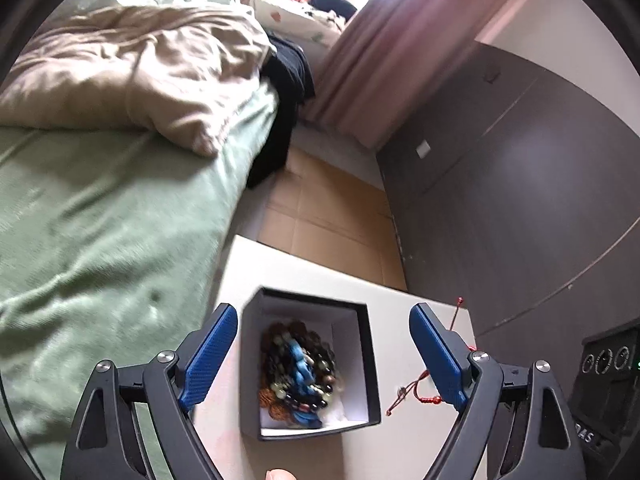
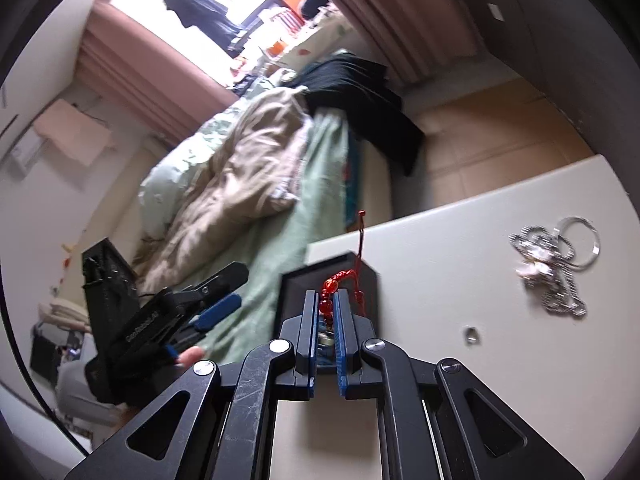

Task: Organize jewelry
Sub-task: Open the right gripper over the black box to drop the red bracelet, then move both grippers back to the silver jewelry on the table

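Note:
A black box [image 1: 372, 364] with a white lining stands on the white table [image 1: 288, 272]. It holds a pile of beaded bracelets [image 1: 298, 372], brown, blue and dark. My left gripper [image 1: 322, 354] is open, with its jaws on either side of the box. My right gripper [image 2: 328, 304] is shut on a red cord bracelet [image 2: 334, 280] and holds it over the black box [image 2: 292, 284]. The red cord [image 1: 416, 388] also shows in the left wrist view, hanging by the right blue finger [image 1: 434, 354]. The left gripper [image 2: 216, 292] appears at left in the right wrist view.
A heap of silver chains and rings [image 2: 554, 264] lies on the table at right, with a small silver ring [image 2: 472, 335] nearer me. A bed with a green sheet [image 1: 100, 232] borders the table's left side. A dark wardrobe [image 1: 520, 184] stands at right.

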The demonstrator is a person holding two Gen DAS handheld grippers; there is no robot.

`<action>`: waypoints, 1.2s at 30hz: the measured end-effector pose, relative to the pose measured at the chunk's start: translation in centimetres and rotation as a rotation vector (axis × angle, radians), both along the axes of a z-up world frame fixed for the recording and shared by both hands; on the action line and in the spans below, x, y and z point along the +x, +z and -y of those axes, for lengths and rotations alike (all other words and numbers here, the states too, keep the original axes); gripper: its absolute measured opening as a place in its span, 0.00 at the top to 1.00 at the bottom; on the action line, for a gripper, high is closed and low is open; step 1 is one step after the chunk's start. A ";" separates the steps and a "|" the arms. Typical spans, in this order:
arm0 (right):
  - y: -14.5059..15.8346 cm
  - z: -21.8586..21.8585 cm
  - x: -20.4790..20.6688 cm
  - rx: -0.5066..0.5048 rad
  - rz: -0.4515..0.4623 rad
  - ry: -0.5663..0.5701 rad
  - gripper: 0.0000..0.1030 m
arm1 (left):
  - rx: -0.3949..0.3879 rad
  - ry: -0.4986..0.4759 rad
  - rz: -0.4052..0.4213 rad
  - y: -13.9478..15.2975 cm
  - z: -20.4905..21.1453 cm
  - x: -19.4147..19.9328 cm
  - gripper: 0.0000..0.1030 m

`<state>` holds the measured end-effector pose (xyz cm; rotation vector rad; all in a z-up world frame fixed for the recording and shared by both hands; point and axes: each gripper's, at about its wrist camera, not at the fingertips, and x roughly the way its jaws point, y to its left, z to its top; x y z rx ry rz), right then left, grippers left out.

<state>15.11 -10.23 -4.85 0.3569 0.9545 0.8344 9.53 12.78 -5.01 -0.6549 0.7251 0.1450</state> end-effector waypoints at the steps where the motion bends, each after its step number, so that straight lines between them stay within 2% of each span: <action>1: 0.1 -0.2 -0.1 0.012 0.005 0.007 0.91 | 0.000 0.008 0.005 0.1 -0.3 -0.1 0.15; 7: 0.1 -2.7 -0.4 0.046 0.009 0.054 0.91 | -0.041 0.042 0.012 -0.1 -1.7 -0.4 0.14; 9: -0.4 -3.6 -0.5 0.017 0.002 0.057 0.90 | -0.036 0.043 0.016 -0.1 -1.7 -0.4 0.12; 11: -1.1 -4.5 -0.4 -0.009 -0.011 0.061 0.80 | -0.032 0.042 0.025 0.0 -1.6 -0.5 0.08; 12: -1.3 -4.5 -0.4 -0.010 -0.015 0.060 0.67 | -0.034 0.041 0.031 0.1 -1.6 -0.5 0.04; 13: -1.5 -4.5 -0.4 -0.007 -0.016 0.054 0.59 | -0.036 0.041 0.036 0.2 -1.5 -0.6 0.03; 14: -1.5 -4.4 -0.4 -0.001 -0.013 0.052 0.58 | -0.035 0.042 0.043 0.3 -1.5 -0.7 0.02; 19: -1.2 -2.7 -0.2 0.019 -0.016 0.030 0.55 | -0.025 0.028 0.059 0.5 -0.8 -0.8 0.00; 20: -1.1 -2.3 -0.2 0.015 -0.015 0.019 0.53 | -0.024 0.024 0.060 0.6 -0.6 -0.8 0.00; 22: -1.0 -1.2 -0.3 0.006 -0.010 -0.007 0.42 | -0.019 0.011 0.064 0.6 -0.1 -0.8 0.00; 23: -0.8 -0.8 -0.4 0.002 -0.008 -0.016 0.40 | -0.014 0.005 0.065 0.7 0.1 -0.8 0.00; 29: -0.1 2.3 -0.5 -0.052 -0.001 -0.092 0.39 | 0.038 -0.045 0.077 1.5 2.1 -1.0 0.01; 31: 0.0 3.4 -0.5 -0.074 -0.001 -0.126 0.31 | 0.056 -0.070 0.070 1.6 2.8 -0.9 0.00; 36: -0.1 6.1 -0.3 -0.122 -0.028 -0.189 0.29 | 0.068 -0.118 0.090 1.8 4.5 -0.7 0.00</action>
